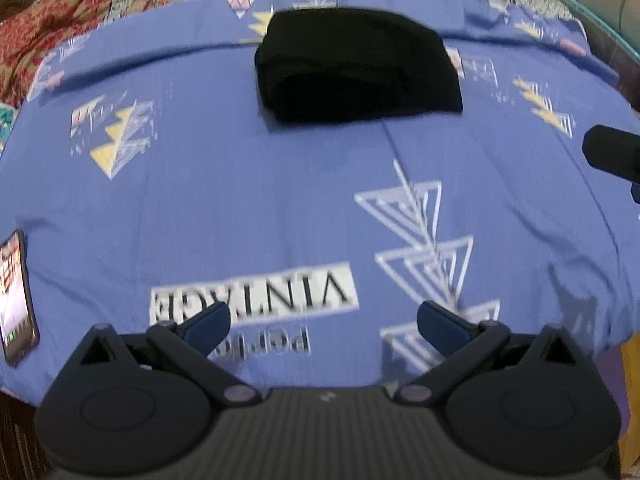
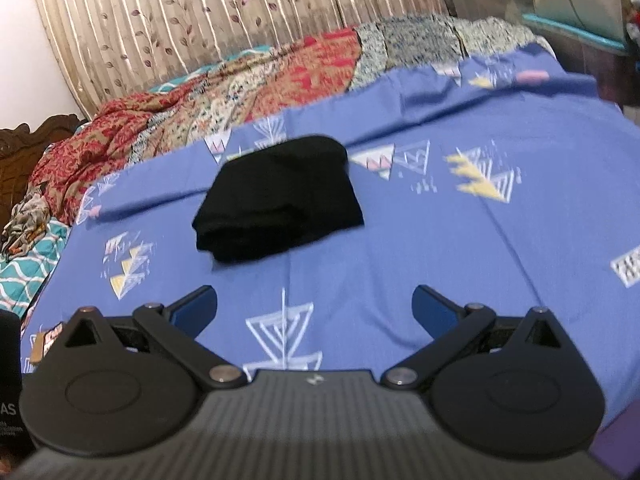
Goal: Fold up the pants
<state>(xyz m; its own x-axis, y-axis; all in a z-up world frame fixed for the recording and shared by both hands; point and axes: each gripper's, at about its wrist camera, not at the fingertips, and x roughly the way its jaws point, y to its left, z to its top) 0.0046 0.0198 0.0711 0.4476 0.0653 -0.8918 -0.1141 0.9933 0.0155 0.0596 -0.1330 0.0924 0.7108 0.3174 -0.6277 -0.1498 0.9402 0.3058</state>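
Observation:
The black pants [image 1: 356,66] lie as a compact folded bundle on the blue patterned bedsheet [image 1: 260,200], toward the far side. In the right wrist view the same pants [image 2: 280,200] sit just left of centre. My left gripper [image 1: 324,326] hangs open near the front of the bed, well short of the pants, with nothing between its blue pads. My right gripper [image 2: 314,308] is also open and empty, some way in front of the pants. A dark part of the right gripper [image 1: 612,154] shows at the right edge of the left wrist view.
A phone [image 1: 16,300] with a lit screen lies on the sheet at the front left. A rumpled red and beige quilt [image 2: 200,96] is heaped along the far side. Striped curtains [image 2: 240,12] hang behind. A dark carved headboard [image 2: 28,152] stands at the left.

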